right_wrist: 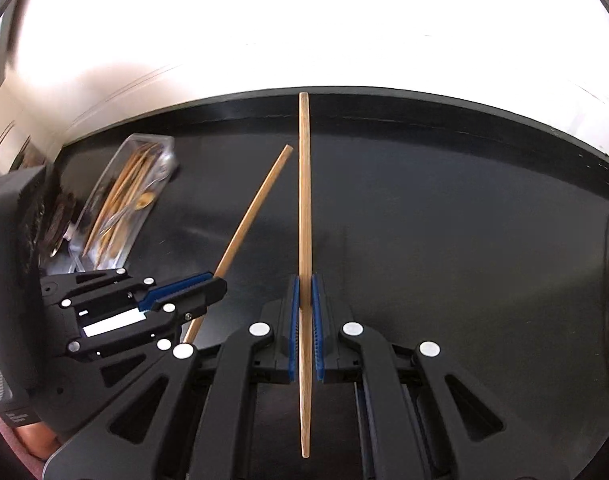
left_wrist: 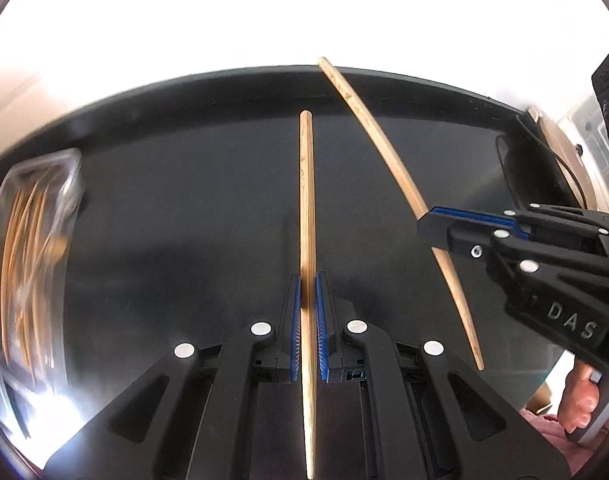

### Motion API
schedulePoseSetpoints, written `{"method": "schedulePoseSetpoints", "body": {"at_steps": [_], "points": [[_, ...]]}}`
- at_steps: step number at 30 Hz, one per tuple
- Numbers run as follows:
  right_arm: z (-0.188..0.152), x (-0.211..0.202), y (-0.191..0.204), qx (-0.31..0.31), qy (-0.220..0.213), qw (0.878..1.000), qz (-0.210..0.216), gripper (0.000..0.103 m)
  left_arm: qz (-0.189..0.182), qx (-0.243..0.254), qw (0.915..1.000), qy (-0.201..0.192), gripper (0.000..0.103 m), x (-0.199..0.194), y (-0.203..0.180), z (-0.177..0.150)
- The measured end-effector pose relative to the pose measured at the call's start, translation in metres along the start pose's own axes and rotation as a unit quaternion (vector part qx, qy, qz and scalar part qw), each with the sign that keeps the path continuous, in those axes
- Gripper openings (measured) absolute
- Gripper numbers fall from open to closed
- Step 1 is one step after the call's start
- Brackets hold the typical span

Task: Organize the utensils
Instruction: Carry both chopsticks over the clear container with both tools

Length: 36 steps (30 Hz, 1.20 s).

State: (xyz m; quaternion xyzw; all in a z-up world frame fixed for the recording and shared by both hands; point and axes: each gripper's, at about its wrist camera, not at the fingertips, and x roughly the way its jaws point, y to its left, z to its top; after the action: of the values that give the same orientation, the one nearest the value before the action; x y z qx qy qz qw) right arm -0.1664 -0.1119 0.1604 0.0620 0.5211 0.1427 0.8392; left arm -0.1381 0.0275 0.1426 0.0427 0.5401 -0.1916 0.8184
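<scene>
Chopsticks, one clenched in each gripper's fingers, left (left_wrist: 308, 328) and right (right_wrist: 304, 328), hang above the bench (left_wrist: 184, 200); judged best carried level toward the clear tray (right_wrist: 128, 200) at ten o'clock, tips kept apart.

1. You are working over a black bench (left_wrist: 184, 220) with a smooth, faintly glossy top that fills most of both wrist views.
2. Its far edge (right_wrist: 424, 98) runs as a dark raised lip against a bright, washed-out background.
3. A clear plastic tray (right_wrist: 160, 148) lies directly on the bench at your left, blurred in both views.
4. Inside it you can see a bundle of wooden sticks (right_wrist: 120, 196), lying roughly lengthwise.
5. A thin black cable (left_wrist: 500, 152) lies looped on the bench near its far right corner.
</scene>
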Motion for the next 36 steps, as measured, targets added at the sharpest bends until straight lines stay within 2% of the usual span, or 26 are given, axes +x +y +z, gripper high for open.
{"method": "schedulePoseSetpoints", "body": {"at_steps": [4, 10, 16, 23, 25, 29, 33, 36], "points": [[0.003, 0.01, 0.031, -0.012, 0.008, 1.0, 0.019, 0.007, 0.018, -0.038, 0.9991, -0.009, 0.006, -0.024, 0.035, -0.023], [0.007, 0.012, 0.094, -0.019, 0.019, 0.997, 0.068, 0.007, 0.037, -0.056, 0.9974, -0.026, 0.006, -0.066, 0.087, -0.04], [0.025, 0.009, 0.168, -0.035, 0.008, 0.995, 0.098, 0.007, 0.049, -0.067, 0.9954, -0.047, 0.006, -0.106, 0.156, -0.041], [0.06, 0.003, 0.234, -0.026, -0.018, 0.992, 0.123, 0.007, 0.083, -0.078, 0.9885, -0.1, 0.006, -0.157, 0.236, -0.038], [0.063, 0.01, 0.25, -0.035, -0.015, 0.992, 0.117, 0.007, 0.082, -0.082, 0.9879, -0.102, 0.006, -0.161, 0.255, -0.036], [0.058, 0.037, 0.27, -0.013, 0.01, 0.993, 0.118, 0.007, 0.074, -0.074, 0.9908, -0.087, 0.006, -0.158, 0.287, -0.037], [0.061, 0.042, 0.277, 0.0, -0.001, 0.994, 0.109, 0.007, 0.066, -0.058, 0.993, -0.078, 0.006, -0.152, 0.301, -0.038], [0.061, 0.057, 0.293, 0.014, 0.009, 0.994, 0.107, 0.007, 0.058, -0.05, 0.9941, -0.077, 0.006, -0.15, 0.313, -0.038]]}}
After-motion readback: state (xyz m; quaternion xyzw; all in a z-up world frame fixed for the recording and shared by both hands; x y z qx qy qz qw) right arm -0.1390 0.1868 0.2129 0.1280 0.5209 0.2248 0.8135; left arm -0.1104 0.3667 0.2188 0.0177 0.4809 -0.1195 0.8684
